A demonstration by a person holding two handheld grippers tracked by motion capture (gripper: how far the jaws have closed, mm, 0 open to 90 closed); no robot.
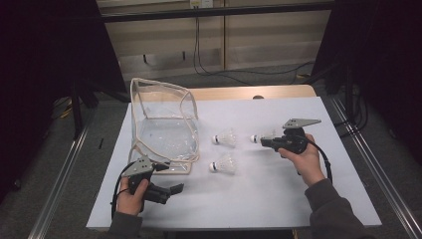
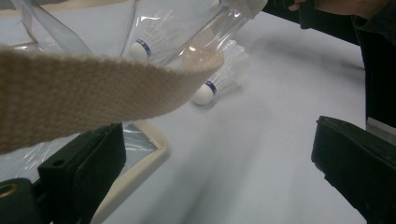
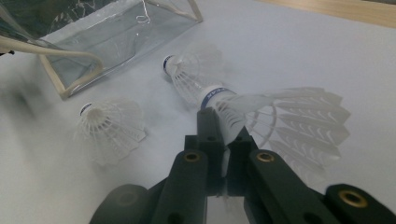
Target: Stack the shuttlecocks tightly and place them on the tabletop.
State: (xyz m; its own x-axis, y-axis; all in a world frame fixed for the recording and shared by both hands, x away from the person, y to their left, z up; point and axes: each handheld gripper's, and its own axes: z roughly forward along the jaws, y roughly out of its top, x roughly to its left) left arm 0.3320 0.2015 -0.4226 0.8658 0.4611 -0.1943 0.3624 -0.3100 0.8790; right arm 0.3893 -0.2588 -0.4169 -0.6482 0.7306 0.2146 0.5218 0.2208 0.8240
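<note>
counter [image 1: 278, 199]: white top, wooden edge at the far side
cables [image 1: 209, 64]: black, hanging down the far wall
rails [image 1: 59, 174]: metal, flanking the counter

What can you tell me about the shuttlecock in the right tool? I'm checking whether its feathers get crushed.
The held shuttlecock is white, with a rounded cork tip, a blue printed band and a skirt of thin, stiff, translucent vanes that looks like plastic. The right tool is shut on the skirt's edge, pinching a few vanes between its black jaws; the rest fans out unbent. It lies roughly level, tip pointing toward the clear bag, near the two other shuttlecocks. Whether it rests on the white table is unclear.
</note>
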